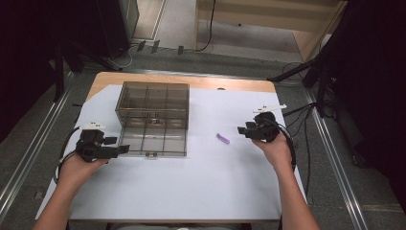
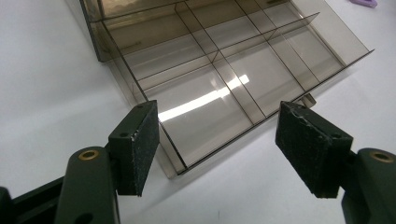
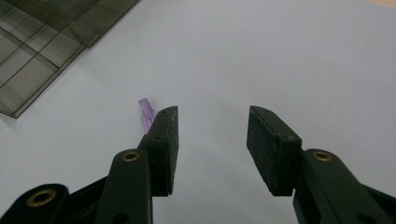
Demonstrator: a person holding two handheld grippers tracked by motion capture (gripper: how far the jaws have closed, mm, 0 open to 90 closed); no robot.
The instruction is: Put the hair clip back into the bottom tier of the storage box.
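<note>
A: Where does the small purple piece [image 1: 222, 139] lie?

B: Flat on the white sheet [image 1: 201, 191], between the smoky divided box [image 1: 152, 120] and the right gripper [image 1: 243, 130]. In the high view it sits just beyond that gripper's tips, toward the box, not touching either.

A: And from the right gripper view?

B: The purple piece [image 3: 146, 113] pokes out from behind one pad, on the side nearer the box. It is outside the gap, not between the pads. Nothing is pinched; the jaws stand apart with bare sheet between them.

A: The left gripper [image 1: 123, 149]?

B: Spread wide, holding nothing. Its tips are at the box's near left corner; in the left gripper view the box's clear front edge [image 2: 219, 144] runs across between the pads. Whether a pad touches the plastic I can't quite tell, probably not.

A: The box itself?

B: Open, its lid standing up at the back, and the compartments look bare.

A: The surroundings?

B: The sheet covers a wooden table [image 1: 191, 82]. Around it grey floor, metal rails either side, cables, dark stands, and a pale wooden cabinet [image 1: 268, 19] at the back.
</note>
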